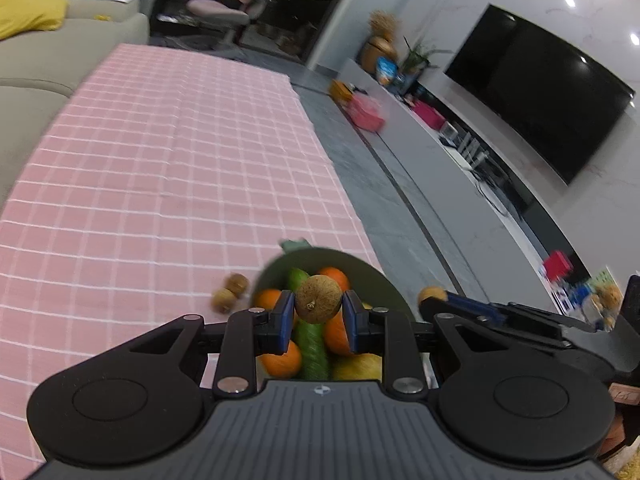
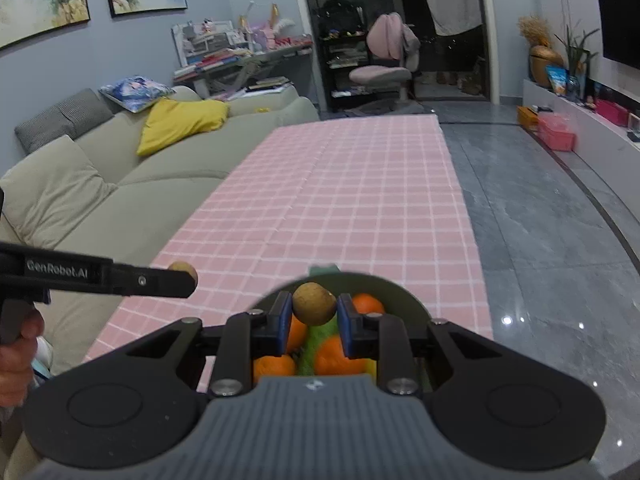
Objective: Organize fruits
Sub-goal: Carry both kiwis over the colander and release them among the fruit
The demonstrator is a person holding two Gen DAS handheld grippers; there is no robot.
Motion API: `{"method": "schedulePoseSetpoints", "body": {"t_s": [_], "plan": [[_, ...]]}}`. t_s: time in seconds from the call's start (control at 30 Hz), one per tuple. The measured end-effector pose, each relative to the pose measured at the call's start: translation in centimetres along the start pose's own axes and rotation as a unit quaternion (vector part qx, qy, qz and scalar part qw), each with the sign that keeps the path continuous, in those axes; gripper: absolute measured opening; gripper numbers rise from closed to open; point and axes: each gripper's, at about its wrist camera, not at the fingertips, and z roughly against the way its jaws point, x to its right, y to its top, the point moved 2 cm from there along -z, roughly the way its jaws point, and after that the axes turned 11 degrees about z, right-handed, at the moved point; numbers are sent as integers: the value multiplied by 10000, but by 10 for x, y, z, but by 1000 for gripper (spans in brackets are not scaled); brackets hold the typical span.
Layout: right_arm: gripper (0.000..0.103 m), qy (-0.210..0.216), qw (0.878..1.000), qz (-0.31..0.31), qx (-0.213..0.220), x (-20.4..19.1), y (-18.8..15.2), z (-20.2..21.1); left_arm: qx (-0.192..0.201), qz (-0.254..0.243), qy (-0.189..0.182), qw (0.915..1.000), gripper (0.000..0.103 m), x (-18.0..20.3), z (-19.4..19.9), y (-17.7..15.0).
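Pink checked cloth (image 2: pixel 340 200) covers the table; each gripper, left (image 1: pixel 318 312) and right (image 2: pixel 314 312), clamps one round, rough tan-brown longan (image 1: pixel 318 299) (image 2: pixel 314 303) above a green bowl (image 1: pixel 380 284) of oranges (image 1: pixel 334 278).

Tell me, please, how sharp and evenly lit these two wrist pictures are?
Left wrist view: the brown fruit in the left claw is sharp, but the two loose fruits on the pink tablecloth and the room's right edge smear with motion, and ceiling lights flare white. Right wrist view: crisper overall, lamp glints on the floor tiles, and fisheye bending at the edges.
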Motion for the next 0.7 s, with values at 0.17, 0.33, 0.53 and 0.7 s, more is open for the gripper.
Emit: {"method": "schedulePoseSetpoints", "body": {"t_s": [0.17,0.33,0.53,0.7], "plan": [[20,125,9989,1,-450,0,-17,-9,-633,-14,-88,9980,29,9,-28,-12],[20,518,9930,-90,-1058,-4,-35,-26,-1292,-13,112,9916,29,6,-57,-26],[20,659,9870,-143,-1458,-6,-43,-45,-1667,36,295,9856,29,2,-75,-37],[20,765,9828,-254,-1661,-5,-49,-56,-1842,-29,424,9820,29,2,-82,-42]]}}
